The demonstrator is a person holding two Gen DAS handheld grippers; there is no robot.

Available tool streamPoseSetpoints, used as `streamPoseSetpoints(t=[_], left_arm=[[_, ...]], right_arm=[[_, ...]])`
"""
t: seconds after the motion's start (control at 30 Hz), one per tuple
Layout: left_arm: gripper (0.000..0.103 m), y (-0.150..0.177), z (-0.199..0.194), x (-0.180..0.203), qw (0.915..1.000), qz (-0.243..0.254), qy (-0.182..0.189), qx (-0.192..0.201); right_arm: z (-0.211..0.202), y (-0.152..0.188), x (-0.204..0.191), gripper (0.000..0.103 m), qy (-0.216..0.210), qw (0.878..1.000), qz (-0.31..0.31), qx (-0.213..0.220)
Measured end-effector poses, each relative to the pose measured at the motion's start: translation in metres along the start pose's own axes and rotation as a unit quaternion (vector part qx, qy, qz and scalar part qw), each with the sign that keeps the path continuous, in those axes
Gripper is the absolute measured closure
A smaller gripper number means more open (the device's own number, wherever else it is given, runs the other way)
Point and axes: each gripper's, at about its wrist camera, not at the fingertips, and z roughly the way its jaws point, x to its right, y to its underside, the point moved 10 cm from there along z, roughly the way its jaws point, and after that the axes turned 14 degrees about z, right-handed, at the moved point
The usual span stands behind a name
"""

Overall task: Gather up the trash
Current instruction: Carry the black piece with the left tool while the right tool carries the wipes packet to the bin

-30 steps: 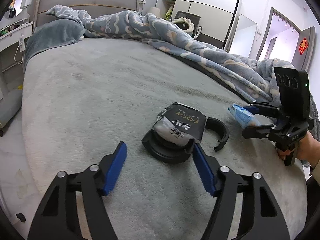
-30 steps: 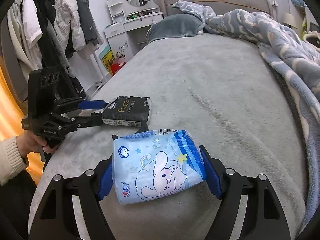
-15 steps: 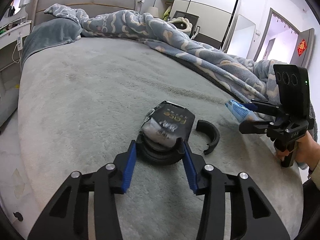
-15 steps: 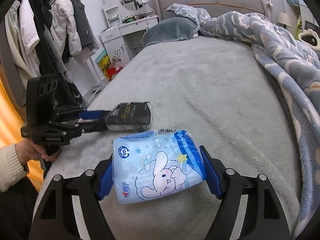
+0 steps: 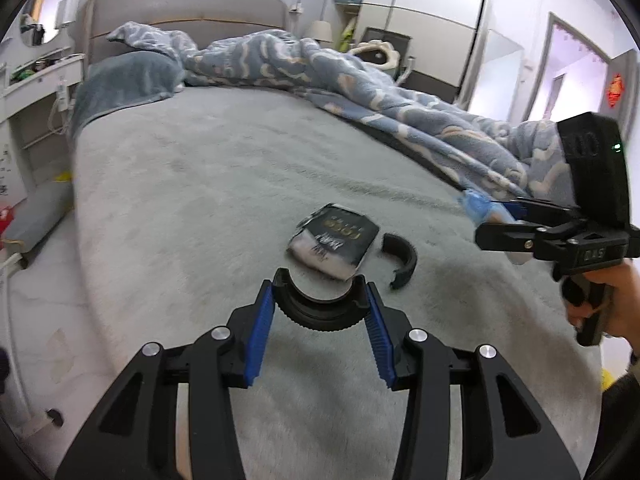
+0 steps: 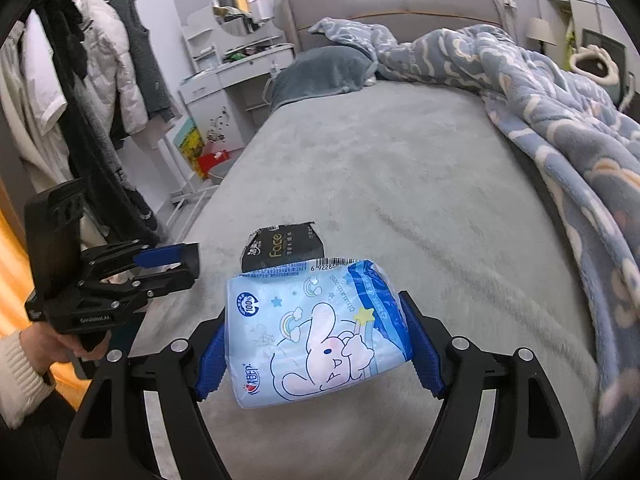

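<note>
My left gripper is shut on a black curved plastic piece with a ribbed edge, held just above the grey bed. A black "Face" tissue pack lies on the bed just beyond it, with a second black curved piece to its right. My right gripper is shut on a light blue tissue pack with a cartoon rabbit. In the right wrist view the black pack lies past the blue one, and the left gripper is at the left.
A rumpled blue patterned blanket covers the far and right side of the bed. A white dresser and hanging clothes stand left of the bed. A wardrobe and a doorway are behind.
My left gripper closed on the black curved piece and lifted it back off the bed, leaving the black tissue pack lying there. The right gripper kept hold of the blue pack.
</note>
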Motion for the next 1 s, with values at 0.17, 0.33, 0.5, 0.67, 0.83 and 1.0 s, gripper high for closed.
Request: streamPoseSetpoints(t=[0.17,0.33,0.5,0.67,0.83,1.0], left_arm=[[0.056,0.006,-0.014,-0.002,0.9991,-0.024,-0.034,-0.009],[0.056,0.017,-0.034,0.0,0.9975,-0.034,-0.058,-0.021],[0.056,0.026,-0.058,0.003,0.9959,-0.044,-0.075,-0.024],[0.056,0.042,-0.082,0.002,0.9928,-0.061,-0.099,-0.029],[0.055,0.067,-0.107,-0.008,0.986,-0.077,-0.139,-0.051],[0.055,0.093,-0.129,-0.025,0.9772,-0.109,-0.167,-0.072]], right_arm=[[-0.013,0.004,-0.011,0.026,0.016,1.0,0.019,0.008],[-0.026,0.012,-0.028,0.026,0.016,0.999,0.036,0.014],[-0.038,0.027,-0.053,0.026,0.016,0.999,0.026,0.013],[-0.047,0.041,-0.073,0.026,0.007,0.999,0.038,0.023],[-0.047,0.056,-0.092,0.026,0.002,0.998,0.049,0.025],[-0.047,0.07,-0.122,0.026,-0.007,0.999,0.04,0.021]])
